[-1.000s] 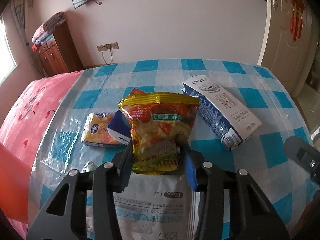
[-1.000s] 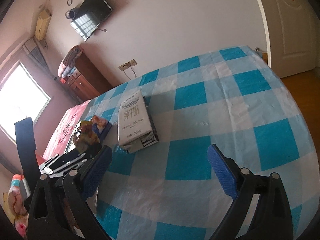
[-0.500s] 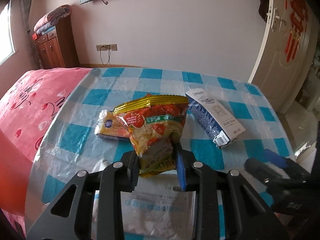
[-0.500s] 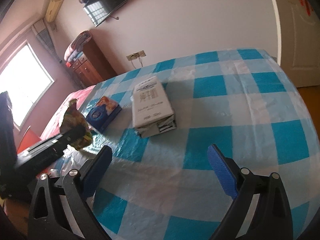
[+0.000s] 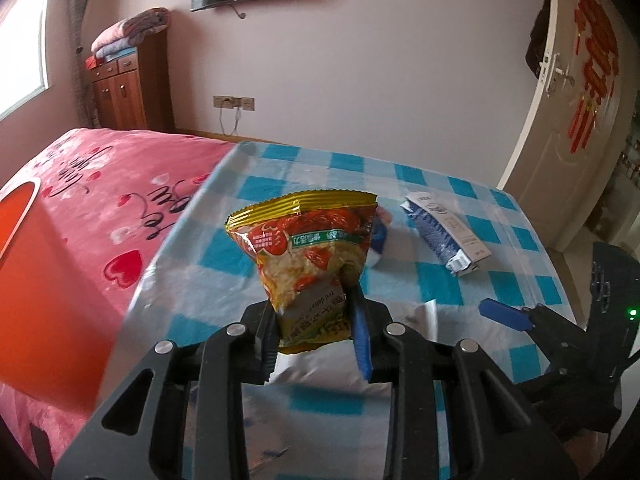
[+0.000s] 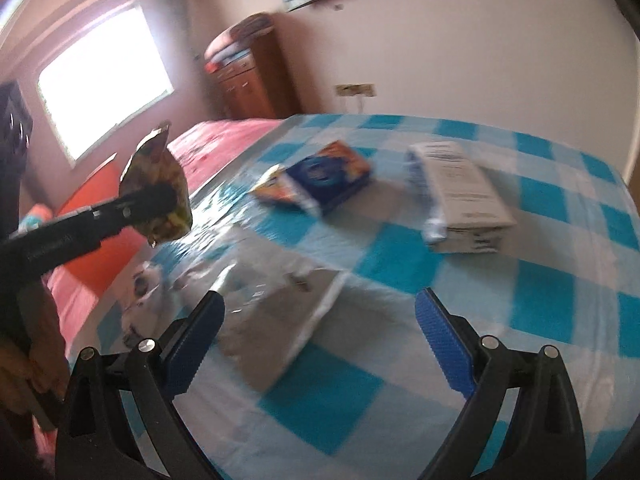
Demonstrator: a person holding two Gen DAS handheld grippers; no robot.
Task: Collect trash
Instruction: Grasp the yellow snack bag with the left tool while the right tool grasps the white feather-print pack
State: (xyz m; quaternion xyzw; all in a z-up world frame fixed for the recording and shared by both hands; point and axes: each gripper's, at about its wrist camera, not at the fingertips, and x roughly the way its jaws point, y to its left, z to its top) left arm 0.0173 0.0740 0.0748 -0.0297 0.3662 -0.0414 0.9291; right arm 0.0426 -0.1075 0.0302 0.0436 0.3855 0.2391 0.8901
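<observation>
Pinching the snack bag (image 5: 308, 256) by its lower end, the left tongs (image 5: 316, 328) hold it upright above the checked counter (image 5: 500, 280). The right tongs (image 6: 320, 332) hang spread wide, gripping nothing, over a flat white wrapper (image 6: 272, 300). Farther off lie a blue packet (image 6: 328, 172) and a milk carton (image 6: 460, 188).

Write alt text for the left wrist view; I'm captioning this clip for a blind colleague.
The left gripper holds a yellow-and-red snack bag upright between its fingers, lifted above a blue-checked tablecloth. A milk carton lies on the cloth behind, and the open right gripper shows at right.
</observation>
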